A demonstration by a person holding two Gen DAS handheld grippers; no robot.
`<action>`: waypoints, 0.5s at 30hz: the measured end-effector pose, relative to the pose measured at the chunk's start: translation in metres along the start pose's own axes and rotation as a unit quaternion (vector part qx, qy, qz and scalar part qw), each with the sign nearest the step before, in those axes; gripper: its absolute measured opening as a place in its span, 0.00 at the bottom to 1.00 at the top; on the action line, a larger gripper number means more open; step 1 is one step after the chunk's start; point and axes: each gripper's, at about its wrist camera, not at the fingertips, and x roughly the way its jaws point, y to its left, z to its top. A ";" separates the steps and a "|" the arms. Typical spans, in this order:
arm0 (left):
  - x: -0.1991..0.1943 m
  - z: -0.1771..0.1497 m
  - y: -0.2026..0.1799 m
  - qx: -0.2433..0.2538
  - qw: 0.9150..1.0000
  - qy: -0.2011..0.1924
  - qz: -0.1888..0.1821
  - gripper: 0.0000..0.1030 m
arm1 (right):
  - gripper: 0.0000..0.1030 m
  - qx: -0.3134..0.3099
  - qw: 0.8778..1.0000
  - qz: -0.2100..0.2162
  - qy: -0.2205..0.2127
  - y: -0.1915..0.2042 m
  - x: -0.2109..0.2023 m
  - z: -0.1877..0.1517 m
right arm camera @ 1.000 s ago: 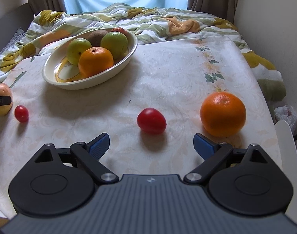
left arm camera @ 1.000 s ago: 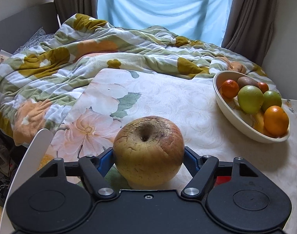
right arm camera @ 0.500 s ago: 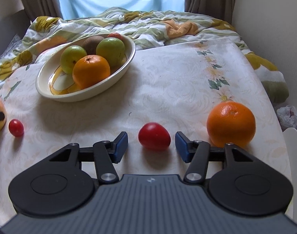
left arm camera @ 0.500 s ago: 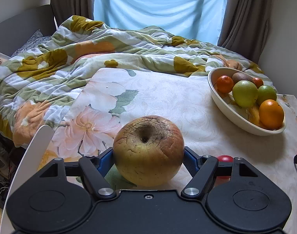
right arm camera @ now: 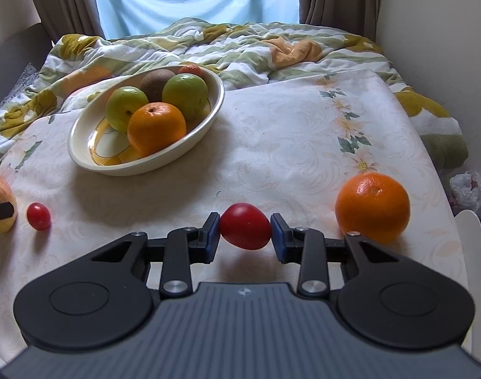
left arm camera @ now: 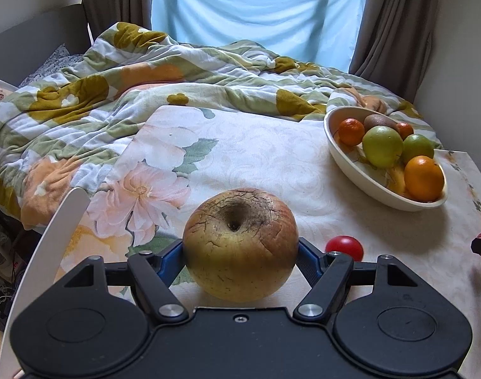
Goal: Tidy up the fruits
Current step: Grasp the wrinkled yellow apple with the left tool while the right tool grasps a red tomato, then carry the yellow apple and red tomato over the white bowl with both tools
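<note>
Gripping a red tomato (right arm camera: 245,230) across its long axis, right gripper (right arm camera: 245,235) jaws just closed; bowl (right arm camera: 82,154) lies far-left. Left gripper (left arm camera: 240,252) clamps apple (left arm camera: 240,243); bowl far-right.

On the table (right arm camera: 272,145) the bowl (right arm camera: 209,123) of fruit sits at the back, with the small tomato (right arm camera: 38,216) in front to its left, the larger tomato (right arm camera: 245,230) in front, and the orange (right arm camera: 372,207) farther right.
</note>
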 end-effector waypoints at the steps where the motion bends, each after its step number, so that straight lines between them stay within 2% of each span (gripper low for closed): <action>1: -0.003 0.001 -0.002 0.001 1.000 -0.002 -0.001 0.75 | 0.48 -0.004 1.000 0.005 -0.002 0.002 -0.005 0.002; 15: -0.052 0.026 -0.033 0.014 0.999 -0.030 -0.020 0.75 | 0.48 -0.035 0.999 0.028 -0.028 0.010 -0.051 0.031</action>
